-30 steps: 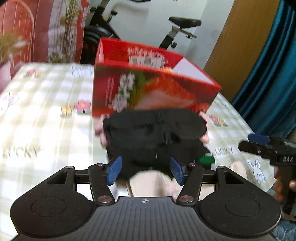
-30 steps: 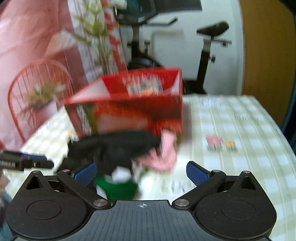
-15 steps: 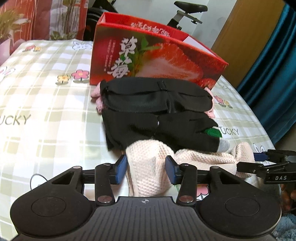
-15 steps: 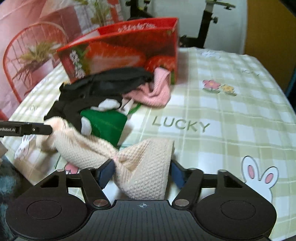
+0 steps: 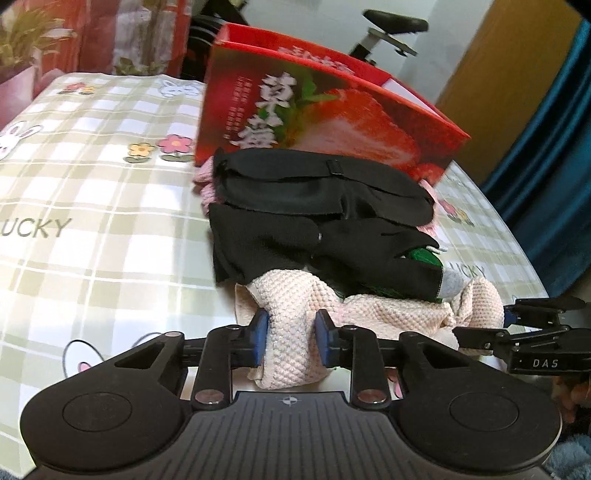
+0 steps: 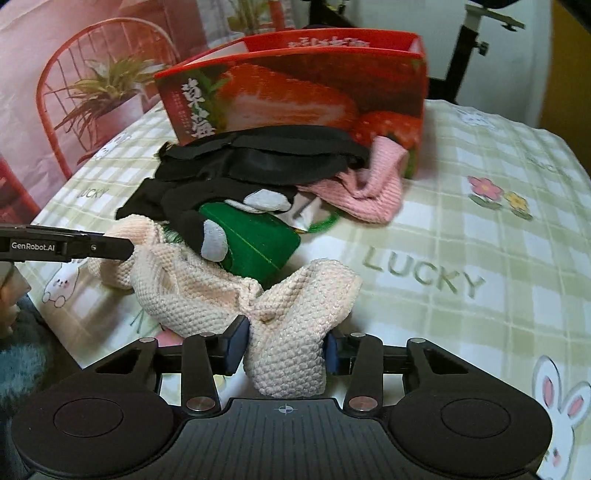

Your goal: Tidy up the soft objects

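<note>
table (image 5: 92, 192) carrying all | red box (image 5: 332, 110) standing behind pile | black clothes (image 5: 317, 221) lying atop cream towel (image 6: 207, 295) at near edge | left gripper (image 5: 291, 338), right gripper (image 6: 284, 350) closing, each pinching a towel end

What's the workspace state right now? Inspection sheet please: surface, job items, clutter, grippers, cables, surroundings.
Surface: table under a checked cloth printed with flowers, rabbits and LUCKY.
Job's things: cream waffle-knit cloth at the near edge; behind it a pile of black garments, a pink knit piece and a green item; red strawberry box at the back, open on top.
Clutter: nothing seen.
Grippers: left gripper and right gripper each closing on one end of the cream cloth, pads against it.
Cables: nothing seen.
Surroundings: red wire chair with potted plant, exercise bike, teal curtain.
</note>
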The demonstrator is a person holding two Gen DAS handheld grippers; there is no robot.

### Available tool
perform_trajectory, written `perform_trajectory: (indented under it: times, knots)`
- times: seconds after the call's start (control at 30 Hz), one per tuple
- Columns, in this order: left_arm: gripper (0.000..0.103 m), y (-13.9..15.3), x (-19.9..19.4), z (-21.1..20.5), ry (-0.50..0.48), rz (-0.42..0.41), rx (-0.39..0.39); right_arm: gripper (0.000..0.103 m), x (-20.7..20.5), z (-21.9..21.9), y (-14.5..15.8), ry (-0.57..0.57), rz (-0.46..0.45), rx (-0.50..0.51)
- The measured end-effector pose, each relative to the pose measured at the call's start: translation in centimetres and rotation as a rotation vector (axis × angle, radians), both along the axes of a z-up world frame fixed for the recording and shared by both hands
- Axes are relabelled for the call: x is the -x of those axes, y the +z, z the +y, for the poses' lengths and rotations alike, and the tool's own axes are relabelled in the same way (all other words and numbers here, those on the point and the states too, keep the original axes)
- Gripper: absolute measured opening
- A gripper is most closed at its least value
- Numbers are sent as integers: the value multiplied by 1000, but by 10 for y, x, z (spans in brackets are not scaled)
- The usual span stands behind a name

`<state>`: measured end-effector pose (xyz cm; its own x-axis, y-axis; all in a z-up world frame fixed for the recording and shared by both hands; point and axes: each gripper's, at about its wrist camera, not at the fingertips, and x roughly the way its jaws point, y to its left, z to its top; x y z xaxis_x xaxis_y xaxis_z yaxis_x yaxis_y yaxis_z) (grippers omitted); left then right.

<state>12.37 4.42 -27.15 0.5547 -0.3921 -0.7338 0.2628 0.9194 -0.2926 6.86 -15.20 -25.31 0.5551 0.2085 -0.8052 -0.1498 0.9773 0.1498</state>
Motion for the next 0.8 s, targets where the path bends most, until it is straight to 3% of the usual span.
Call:
perform_trajectory:
  times: [0.37, 0.6, 0.8]
  knots:
    - [27, -5, -4, 9, 73, 5, 12, 39, -36, 22, -4, 59, -30, -19]
    - [29, -7, -5, 10, 71, 11, 14, 41, -12, 4, -15, -18, -113, -105]
    - [30, -8, -6, 10, 73, 12, 20, 45, -8, -9, -13, -98, -114, -143]
